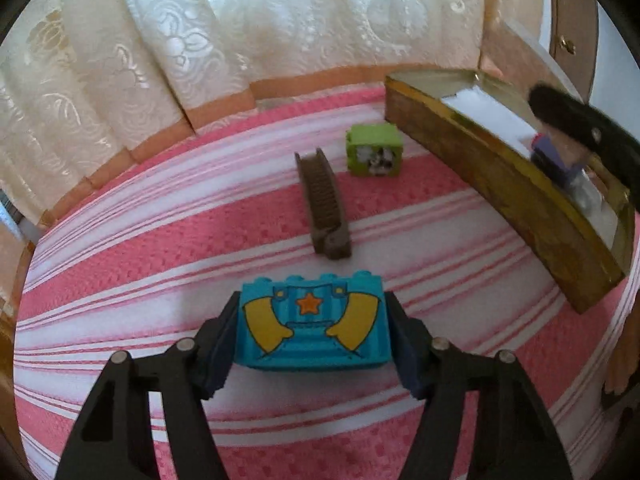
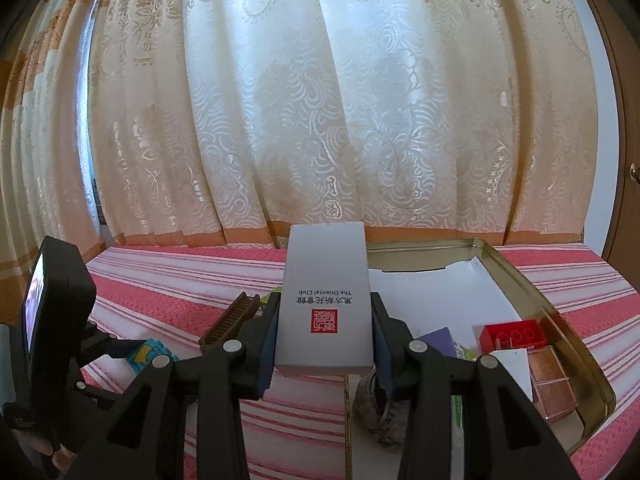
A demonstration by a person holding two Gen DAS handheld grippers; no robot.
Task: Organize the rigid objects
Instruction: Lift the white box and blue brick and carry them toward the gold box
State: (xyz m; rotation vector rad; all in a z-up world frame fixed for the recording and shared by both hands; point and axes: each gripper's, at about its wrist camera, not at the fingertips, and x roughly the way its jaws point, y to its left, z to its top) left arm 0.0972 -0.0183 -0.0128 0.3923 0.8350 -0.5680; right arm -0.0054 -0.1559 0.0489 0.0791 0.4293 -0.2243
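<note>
The left hand-held gripper (image 1: pixel 312 336) is closing on the blue brick (image 1: pixel 312 326), the right hand-held gripper (image 2: pixel 324 340) clamping the white box (image 2: pixel 325 300) (tin (image 2: pixel 560 320) nearby); lifting likely comes next.

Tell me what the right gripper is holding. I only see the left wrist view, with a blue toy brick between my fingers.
Observer: The right gripper is shut on a white rectangular cardboard box with a red seal printed on it.
Operator: What's already inside the tin?
Observer: A red plastic brick lies near the right wall of the open gold metal tin, hollow side showing.
Operator: Anything next to it?
Observer: Two copper-coloured cubes sit just nearer the camera than the brick, towards the tin's near corner.
</note>
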